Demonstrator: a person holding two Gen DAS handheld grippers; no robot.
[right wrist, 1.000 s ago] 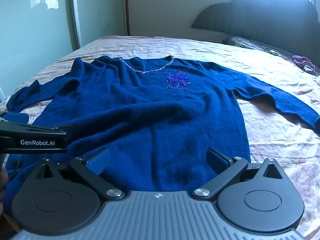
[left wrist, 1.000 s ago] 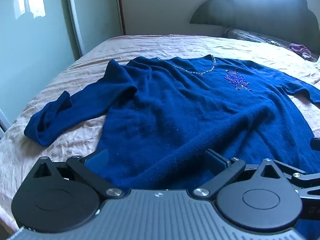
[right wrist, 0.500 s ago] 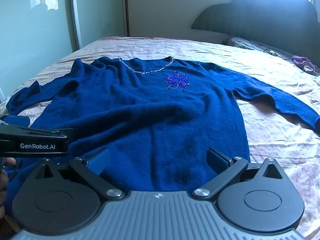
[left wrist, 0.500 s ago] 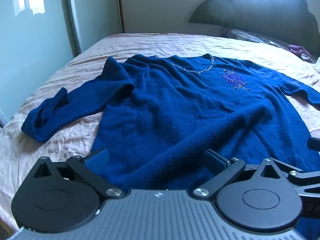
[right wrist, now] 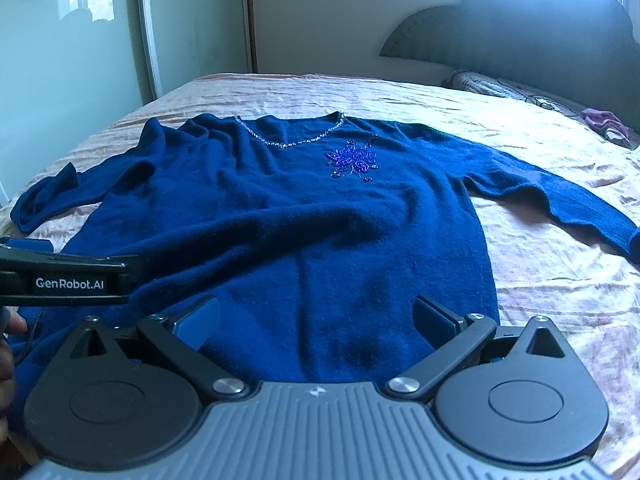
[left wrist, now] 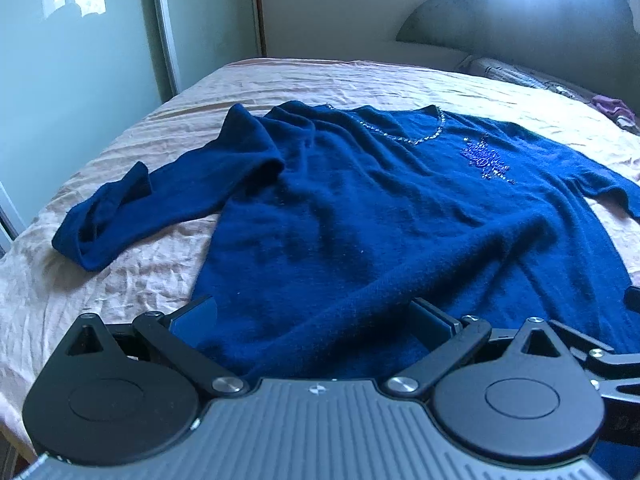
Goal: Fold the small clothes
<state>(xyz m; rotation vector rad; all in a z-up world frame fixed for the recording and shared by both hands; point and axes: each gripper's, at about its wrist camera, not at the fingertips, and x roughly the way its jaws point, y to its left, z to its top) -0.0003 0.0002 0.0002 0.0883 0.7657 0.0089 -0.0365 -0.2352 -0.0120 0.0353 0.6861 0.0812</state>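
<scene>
A dark blue sweater (left wrist: 380,216) with a beaded neckline and a beaded flower on the chest lies face up on the bed; it also shows in the right wrist view (right wrist: 304,216). Its left sleeve (left wrist: 160,204) is bunched and bent near the bed's left edge. Its right sleeve (right wrist: 560,200) stretches out to the right. My left gripper (left wrist: 316,320) is open over the hem's left part. My right gripper (right wrist: 316,320) is open over the hem's right part. The left gripper's body (right wrist: 64,276) shows at the left of the right wrist view.
The bed has a wrinkled pink sheet (left wrist: 120,280). A dark headboard (right wrist: 540,40) and a pillow (right wrist: 500,88) stand at the far right, with a small purple cloth (right wrist: 604,120) beside them. A pale wall and a mirrored door (left wrist: 80,40) run along the left.
Both grippers stay open at the hem. The left wrist view has shifted slightly, so the sweater sits a little lower and further right. The right wrist view is nearly unchanged.
</scene>
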